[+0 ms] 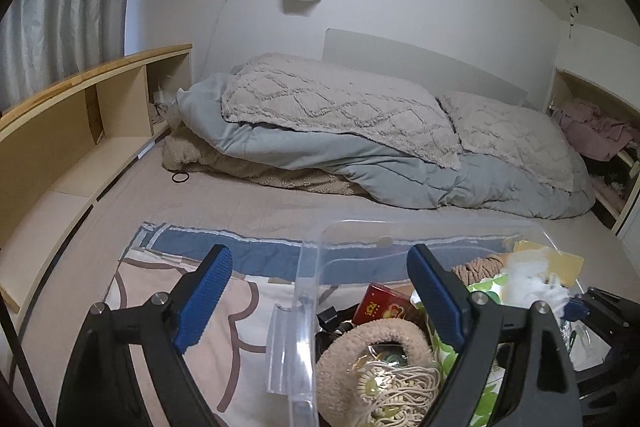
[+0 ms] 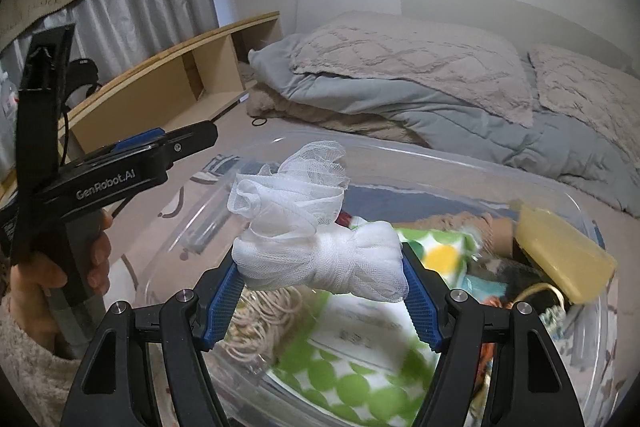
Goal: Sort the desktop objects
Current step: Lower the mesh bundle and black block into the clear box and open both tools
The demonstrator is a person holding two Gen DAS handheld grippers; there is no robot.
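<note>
While white mesh bundle (image 2: pixel 320 259) is pinched in right gripper (image 2: pixel 322 291) over clear plastic bin (image 2: pixel 440 163), steady low release is advised; left gripper (image 1: pixel 320 291) is held spread, empty.

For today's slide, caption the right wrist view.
Right tool holds a white mesh bundle above a cluttered clear bin.

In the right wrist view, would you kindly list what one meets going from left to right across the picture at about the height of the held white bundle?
Person's hand on the left gripper handle → white mesh bundle held in the right gripper → green polka-dot pack → yellow block → clear bin's wall.
</note>
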